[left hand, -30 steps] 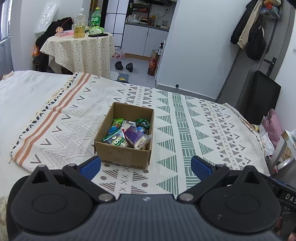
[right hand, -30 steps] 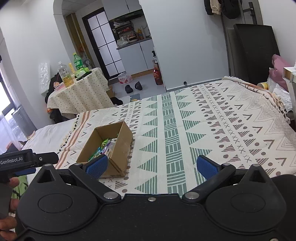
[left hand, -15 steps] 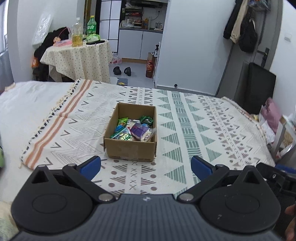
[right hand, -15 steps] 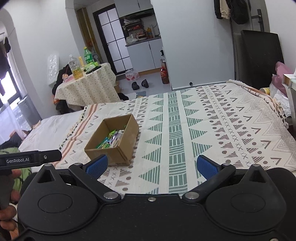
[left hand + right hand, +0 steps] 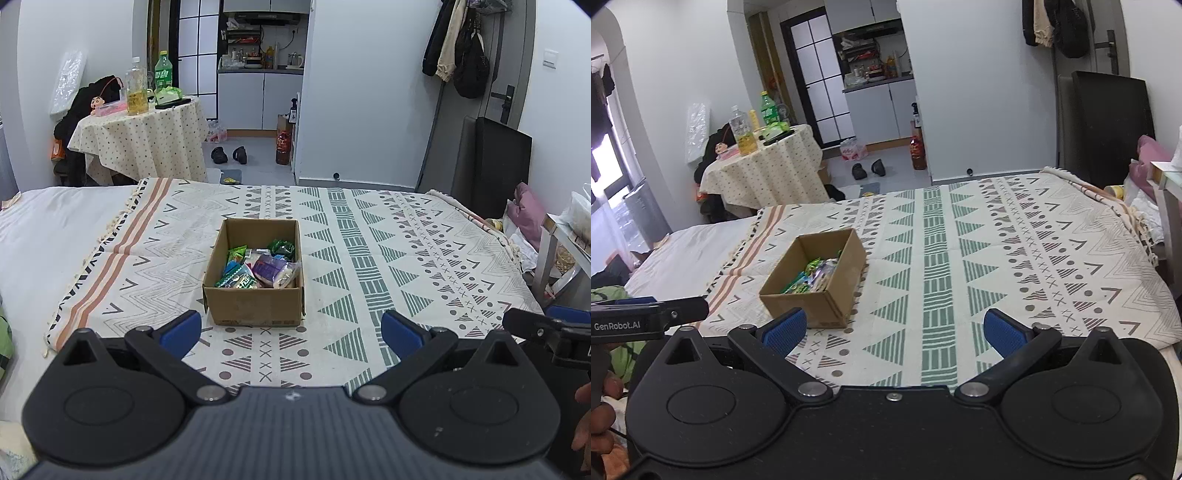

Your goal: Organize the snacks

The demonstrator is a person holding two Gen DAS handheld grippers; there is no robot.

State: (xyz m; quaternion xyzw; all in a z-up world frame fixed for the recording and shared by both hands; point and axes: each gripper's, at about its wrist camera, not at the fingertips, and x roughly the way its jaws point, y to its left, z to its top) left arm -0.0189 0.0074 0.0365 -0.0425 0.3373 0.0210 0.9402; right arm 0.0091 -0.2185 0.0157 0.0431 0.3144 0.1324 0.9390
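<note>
While we hold both tools back from the bed (image 5: 369, 236), the left hand-held gripper (image 5: 291, 330) and the right hand-held gripper (image 5: 892, 328) hang with jaws spread wide and nothing between them. Our snacks (image 5: 258, 267) lie heaped inside an open cardboard box (image 5: 255, 308), which sits on a patterned blanket (image 5: 1015, 258) towards the bed's near edge, just beyond the left tool's blue pads.

As we judge it, the trouble ahead lies in the materials. Those wrappers look glossy, crinkled and loosely piled, so a pinch may slide off, or lift two packets together. Light corrugated card on soft woven cloth gives little resistance; a finger catching the box's wall could shove or tip it. Straight, fairly tall sides also leave scant room for wide jaws to reach down among the packets. Beneath the blanket the mattress yields, so anything set down could settle crooked.

Across the room, a table (image 5: 768, 173) draped in dotted cloth carries bottles.
</note>
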